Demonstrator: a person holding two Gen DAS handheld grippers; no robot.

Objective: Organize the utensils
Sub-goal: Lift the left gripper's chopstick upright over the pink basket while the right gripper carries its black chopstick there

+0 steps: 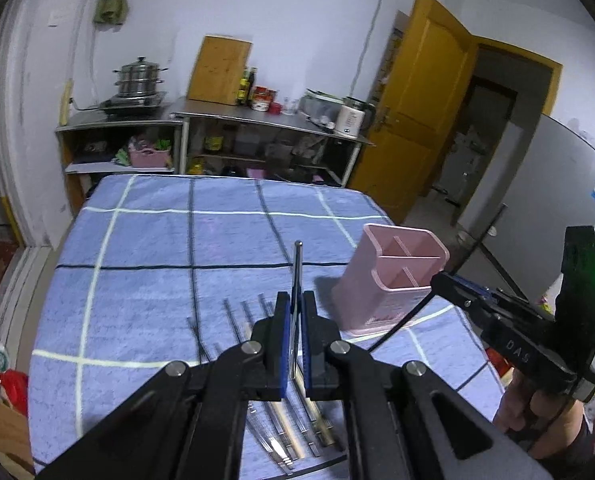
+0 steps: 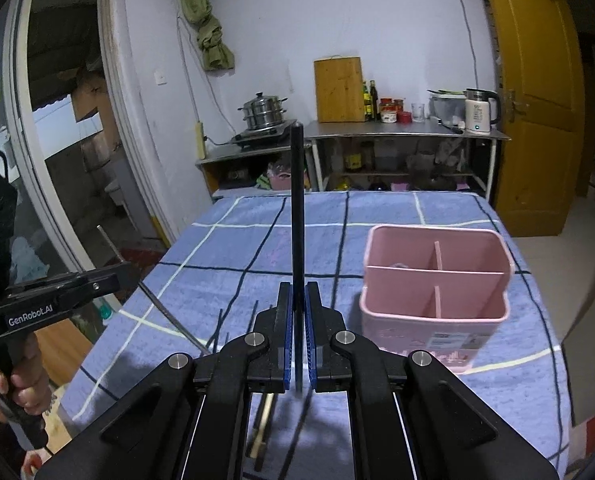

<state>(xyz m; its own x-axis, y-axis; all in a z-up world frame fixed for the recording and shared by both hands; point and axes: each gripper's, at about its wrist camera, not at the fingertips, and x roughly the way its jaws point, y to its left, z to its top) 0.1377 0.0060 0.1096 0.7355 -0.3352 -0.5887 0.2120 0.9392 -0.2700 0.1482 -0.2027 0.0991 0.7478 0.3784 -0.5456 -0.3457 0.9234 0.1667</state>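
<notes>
My left gripper [image 1: 295, 300] is shut on a thin metal chopstick [image 1: 297, 268] that sticks up past its blue pads, above the blue checked cloth [image 1: 145, 240]. My right gripper [image 2: 297, 292] is shut on a dark chopstick [image 2: 297, 200] standing upright between its pads. A pink divided utensil holder [image 1: 393, 280] [image 2: 433, 280] stands on the cloth, to the right of both grippers. Several more chopsticks [image 1: 241, 320] lie on the cloth under the left gripper. The left gripper with its metal chopstick [image 2: 153, 296] shows at the left of the right wrist view.
A steel counter [image 1: 257, 116] with a steamer pot [image 1: 137, 78], a cutting board [image 1: 219, 70], bottles and a kettle [image 1: 353, 118] stands behind the table. A yellow door [image 1: 417, 100] hangs open at the right. A hand [image 2: 25, 372] grips the left handle.
</notes>
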